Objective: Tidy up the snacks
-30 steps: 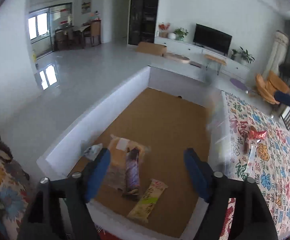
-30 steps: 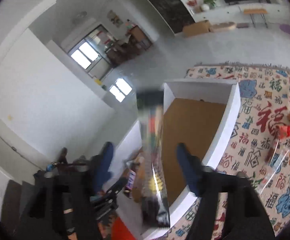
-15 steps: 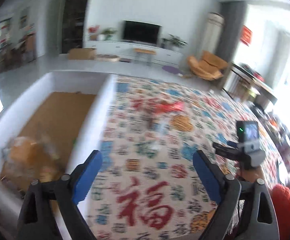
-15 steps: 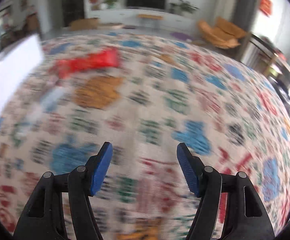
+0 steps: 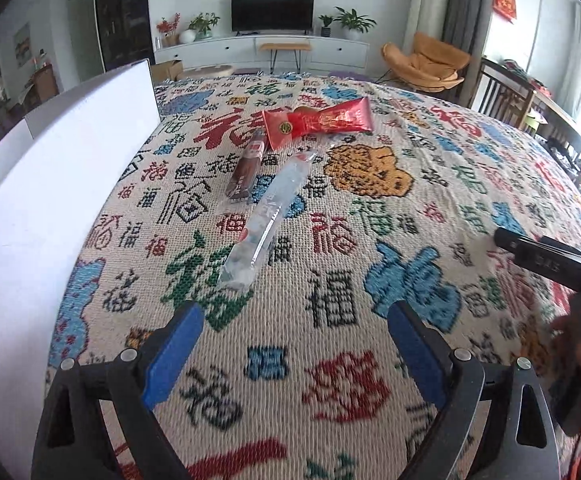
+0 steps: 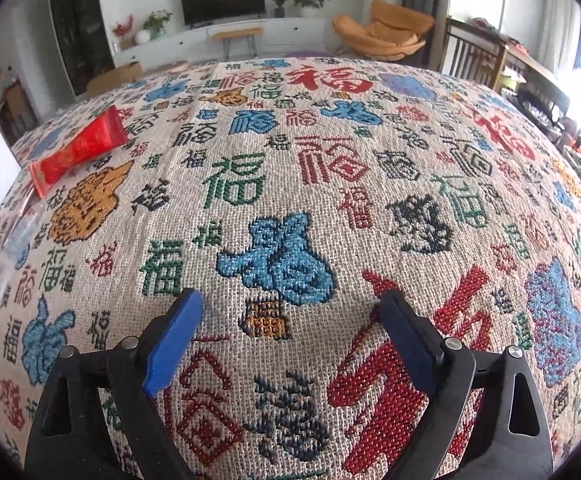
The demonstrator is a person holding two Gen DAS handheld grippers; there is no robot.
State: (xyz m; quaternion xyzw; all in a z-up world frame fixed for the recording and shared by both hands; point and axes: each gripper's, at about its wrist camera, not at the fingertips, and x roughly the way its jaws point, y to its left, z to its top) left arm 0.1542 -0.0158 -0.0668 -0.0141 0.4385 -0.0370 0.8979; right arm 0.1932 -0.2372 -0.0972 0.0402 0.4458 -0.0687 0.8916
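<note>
Woven cloth (image 5: 330, 264) with coloured characters covering the whole work surface. Left gripper (image 5: 292, 344) low over it, blue pads wide apart, nothing between them. From that gripper: clear long packet (image 5: 264, 220) at 11 o'clock, lying flat, near end just beyond the left pad. Brown stick packet (image 5: 246, 170) just beside it, further toward 11, far ends close together; touching or not, cannot tell. Red snack pouch (image 5: 316, 122) at 12 o'clock, past both, its near corner by the tops of the other two. White box wall (image 5: 50, 184) at 9 to 10 o'clock, standing along the cloth edge.

Right gripper (image 6: 290, 336) jaws opening, only bare cloth between the pads. From it, red pouch well apart at 10 o'clock; clear packet at the 9 o'clock edge of view, partly cut off.
</note>
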